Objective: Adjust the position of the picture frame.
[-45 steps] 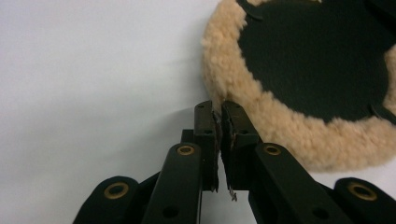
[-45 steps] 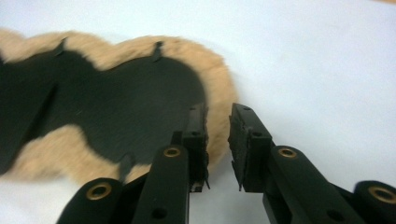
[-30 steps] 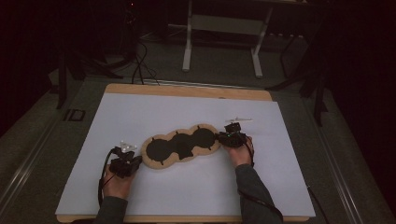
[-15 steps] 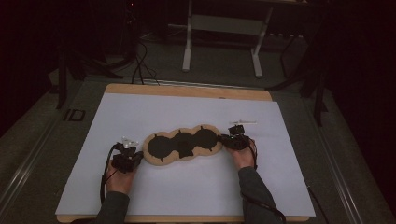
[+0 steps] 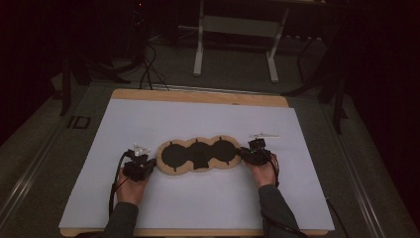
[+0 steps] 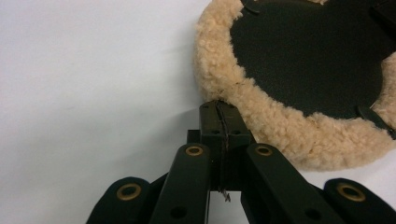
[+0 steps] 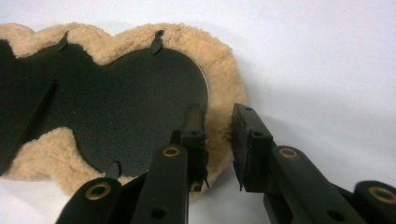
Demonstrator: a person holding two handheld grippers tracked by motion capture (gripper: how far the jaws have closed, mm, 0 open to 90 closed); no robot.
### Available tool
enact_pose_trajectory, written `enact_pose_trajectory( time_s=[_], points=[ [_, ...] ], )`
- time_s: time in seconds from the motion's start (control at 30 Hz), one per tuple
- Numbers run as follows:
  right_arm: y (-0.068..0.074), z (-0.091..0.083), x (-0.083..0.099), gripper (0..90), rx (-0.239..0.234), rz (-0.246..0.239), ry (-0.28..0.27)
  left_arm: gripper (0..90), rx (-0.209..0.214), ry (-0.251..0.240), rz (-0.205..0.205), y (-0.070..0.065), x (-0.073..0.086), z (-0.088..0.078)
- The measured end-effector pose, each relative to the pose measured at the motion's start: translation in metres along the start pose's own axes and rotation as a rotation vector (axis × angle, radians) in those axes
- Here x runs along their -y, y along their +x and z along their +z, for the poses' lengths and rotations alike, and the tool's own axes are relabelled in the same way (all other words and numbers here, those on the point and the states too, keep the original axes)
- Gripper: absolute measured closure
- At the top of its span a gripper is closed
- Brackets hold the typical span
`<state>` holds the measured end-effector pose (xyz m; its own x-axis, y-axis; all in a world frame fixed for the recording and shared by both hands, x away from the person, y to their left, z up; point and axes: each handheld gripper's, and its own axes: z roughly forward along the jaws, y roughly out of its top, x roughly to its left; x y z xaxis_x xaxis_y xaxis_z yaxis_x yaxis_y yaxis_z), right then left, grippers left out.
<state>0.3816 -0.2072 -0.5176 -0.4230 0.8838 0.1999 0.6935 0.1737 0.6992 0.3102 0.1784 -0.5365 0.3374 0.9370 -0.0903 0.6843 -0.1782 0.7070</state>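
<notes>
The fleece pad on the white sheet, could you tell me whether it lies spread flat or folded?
Spread flat. The fleece pad lies open on the white sheet, all three dark round panels facing up with the tan rim around them and no layer doubled over.

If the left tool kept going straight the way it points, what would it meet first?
The fleece rim of the tan pad. The left tool has its jaws shut and its tip already sits at that fluffy edge, probably touching it. Beyond the rim comes the pad's black inner face.
</notes>
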Motion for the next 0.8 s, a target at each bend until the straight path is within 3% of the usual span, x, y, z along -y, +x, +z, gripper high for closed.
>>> enact_pose_trajectory(
  time_s=[0.17, 0.57, 0.8],
  points=[
    [-0.004, -0.006, 0.005, 75.7, 0.002, 0.006, -0.004, 90.0, 0.011, 0.0, 0.025, -0.005, -0.002, 0.003],
    [-0.011, -0.017, 0.013, 75.3, 0.017, 0.013, -0.009, 90.0, 0.055, -0.012, -0.004, -0.008, -0.006, 0.01],
    [-0.013, -0.02, 0.015, 75.0, 0.022, -0.013, -0.008, 90.0, 0.052, 0.0, 0.004, -0.011, -0.01, 0.012]
  ],
)
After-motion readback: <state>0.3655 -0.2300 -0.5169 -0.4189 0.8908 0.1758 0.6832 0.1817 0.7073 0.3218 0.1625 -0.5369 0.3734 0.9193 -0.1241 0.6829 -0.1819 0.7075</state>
